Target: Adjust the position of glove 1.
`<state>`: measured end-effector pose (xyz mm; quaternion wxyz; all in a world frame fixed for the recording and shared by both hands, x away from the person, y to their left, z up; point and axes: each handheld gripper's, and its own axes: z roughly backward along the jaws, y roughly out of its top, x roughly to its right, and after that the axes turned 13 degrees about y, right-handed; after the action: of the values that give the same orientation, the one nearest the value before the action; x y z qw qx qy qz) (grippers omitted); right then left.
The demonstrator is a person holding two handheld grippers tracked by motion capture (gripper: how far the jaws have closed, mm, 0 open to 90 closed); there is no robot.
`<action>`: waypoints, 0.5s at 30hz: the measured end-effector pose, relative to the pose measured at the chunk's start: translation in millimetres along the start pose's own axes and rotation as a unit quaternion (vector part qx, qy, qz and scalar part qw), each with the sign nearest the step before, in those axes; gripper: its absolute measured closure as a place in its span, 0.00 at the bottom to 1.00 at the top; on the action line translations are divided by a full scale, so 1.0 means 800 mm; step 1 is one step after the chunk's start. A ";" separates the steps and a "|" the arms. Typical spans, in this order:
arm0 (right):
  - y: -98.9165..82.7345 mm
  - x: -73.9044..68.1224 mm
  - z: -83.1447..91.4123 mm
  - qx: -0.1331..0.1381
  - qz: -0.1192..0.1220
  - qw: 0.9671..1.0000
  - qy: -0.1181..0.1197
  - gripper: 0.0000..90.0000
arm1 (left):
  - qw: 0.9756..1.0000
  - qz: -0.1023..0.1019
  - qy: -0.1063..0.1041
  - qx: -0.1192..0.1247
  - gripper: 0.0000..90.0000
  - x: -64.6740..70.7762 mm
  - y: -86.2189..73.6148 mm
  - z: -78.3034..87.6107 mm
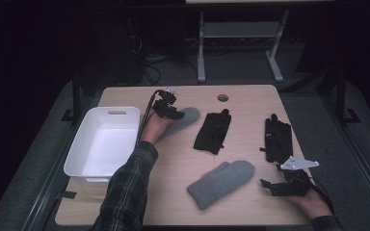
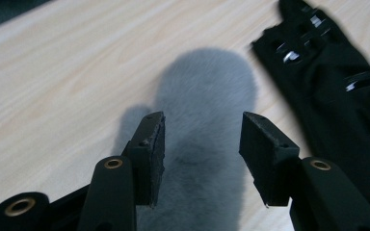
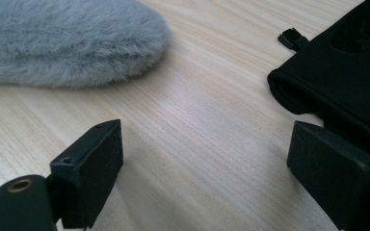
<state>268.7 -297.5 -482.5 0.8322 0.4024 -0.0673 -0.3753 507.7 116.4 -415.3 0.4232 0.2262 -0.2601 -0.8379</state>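
Observation:
A grey fluffy mitten (image 1: 189, 116) lies at the back of the wooden table, right of the white bin. My left gripper (image 1: 174, 113) hangs over its wrist end. In the left gripper view the jaws of the left gripper (image 2: 202, 122) stand half apart on either side of the mitten (image 2: 207, 82), their pads clear of the fleece. A second grey mitten (image 1: 220, 183) lies near the front. My right gripper (image 1: 271, 186) rests open at the front right, between that mitten (image 3: 67, 43) and a black glove (image 3: 347, 72), and nothing is between the jaws of the right gripper (image 3: 207, 144).
A white plastic bin (image 1: 79, 149) stands empty at the table's left edge. One black glove (image 1: 213, 131) lies mid-table, just right of the far mitten (image 2: 332, 86); another (image 1: 277, 139) lies at the right. A round cable hole (image 1: 222, 97) sits near the back edge.

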 end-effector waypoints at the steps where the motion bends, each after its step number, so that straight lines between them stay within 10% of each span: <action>1: 0.000 0.000 0.000 0.000 0.000 1.000 0.000 0.14 | 1.000 0.001 0.001 -0.003 0.56 0.000 -0.001 -0.003; 15: 0.000 0.000 0.000 0.000 0.000 1.000 0.000 0.14 | 0.999 -0.025 0.010 -0.040 0.53 0.012 -0.018 -0.033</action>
<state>268.7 -297.5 -482.6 0.8322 0.4023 -0.0678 -0.3754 510.1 109.5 -446.3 0.4136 0.2237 -0.2164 -0.8556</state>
